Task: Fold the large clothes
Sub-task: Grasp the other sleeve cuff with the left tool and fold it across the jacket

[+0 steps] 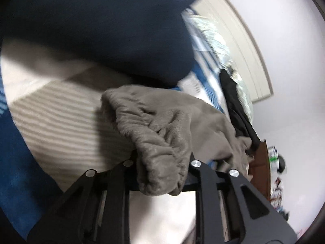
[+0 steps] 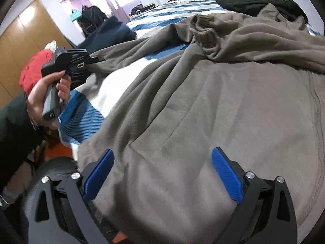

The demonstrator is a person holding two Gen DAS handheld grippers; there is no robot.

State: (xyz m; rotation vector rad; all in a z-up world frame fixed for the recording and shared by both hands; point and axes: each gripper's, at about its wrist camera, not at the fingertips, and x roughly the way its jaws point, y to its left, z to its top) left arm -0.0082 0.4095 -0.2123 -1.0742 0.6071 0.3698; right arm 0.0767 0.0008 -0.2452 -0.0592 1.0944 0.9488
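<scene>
The grey sweatshirt (image 2: 213, 105) lies spread over the bed (image 2: 97, 93), its body toward 6 o'clock in the right wrist view and a loose sleeve crossing at about 1 o'clock. The left claw (image 1: 162, 162) is clenched on the ribbed cuff (image 1: 160, 142) of the other sleeve, which bunches between its jaws. The right claw (image 2: 162, 174) is released, its blue pads (image 2: 227, 177) standing wide just above the body fabric and touching nothing that I can see.

In my judgement, the risk is that the cuff slips out: only a small bunch is held, and a fast pull across the bed could free it or drag the whole garment out of shape. The right claw may also pinch two layers at once.

The left wrist view is blurred but shows the grip itself and a dark blue garment (image 1: 97, 32) at 11 o'clock. The right wrist view shows the whole layout and the person's hand (image 2: 48, 93) on the left handle at 9 o'clock.
</scene>
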